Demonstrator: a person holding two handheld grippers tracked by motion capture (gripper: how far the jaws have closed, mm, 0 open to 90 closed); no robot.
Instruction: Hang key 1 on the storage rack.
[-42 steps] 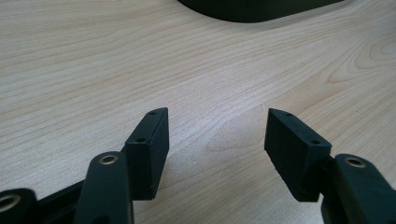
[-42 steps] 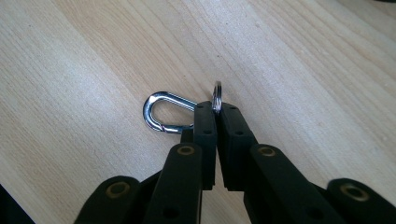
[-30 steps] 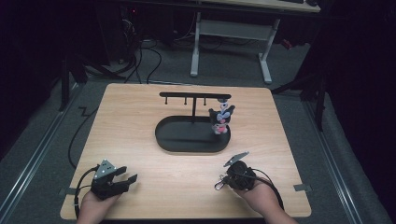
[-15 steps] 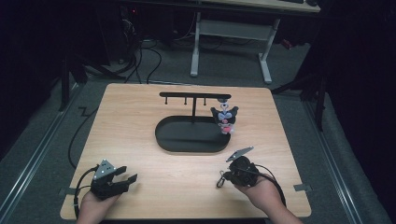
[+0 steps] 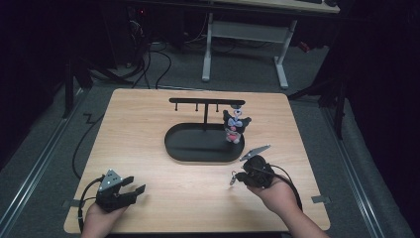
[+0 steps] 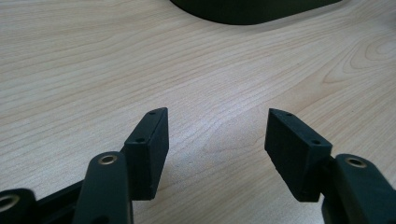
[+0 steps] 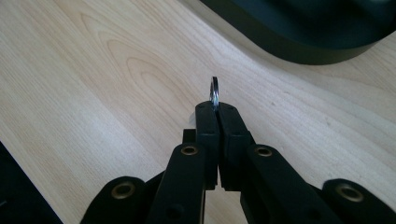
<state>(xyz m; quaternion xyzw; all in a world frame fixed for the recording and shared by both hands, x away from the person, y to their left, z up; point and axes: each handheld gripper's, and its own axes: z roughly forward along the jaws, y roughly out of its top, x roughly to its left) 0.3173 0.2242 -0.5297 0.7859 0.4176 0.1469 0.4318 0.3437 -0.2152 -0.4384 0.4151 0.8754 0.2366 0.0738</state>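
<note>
pinched flat together, the fingers [image 7: 208,140] of the right gripper [image 5: 246,177] clamp a small metal ring [image 7: 214,91], which stands edge-on out of their tips at twelve o'clock in the right gripper view. in the high view the ring end [image 5: 232,181] hangs off the gripper toward nine o'clock, just above the counter [image 5: 148,124]. it looks light, stiff and slippery, a thin hoop that could twist or slide out of a weak pinch, so a hold across its flat faces, as now, seems the safest. whether anything dangles from it i cannot tell.

out at about eleven o'clock from that gripper sits the black oval tray [image 5: 193,148] with its hook rail [image 5: 205,101]; a small plush figure [image 5: 234,126] hangs at the rail's right end.

the left gripper [image 5: 131,191] rests at the counter's seven o'clock corner, its fingers [image 6: 152,140] spread apart around nothing but bare wood.
</note>
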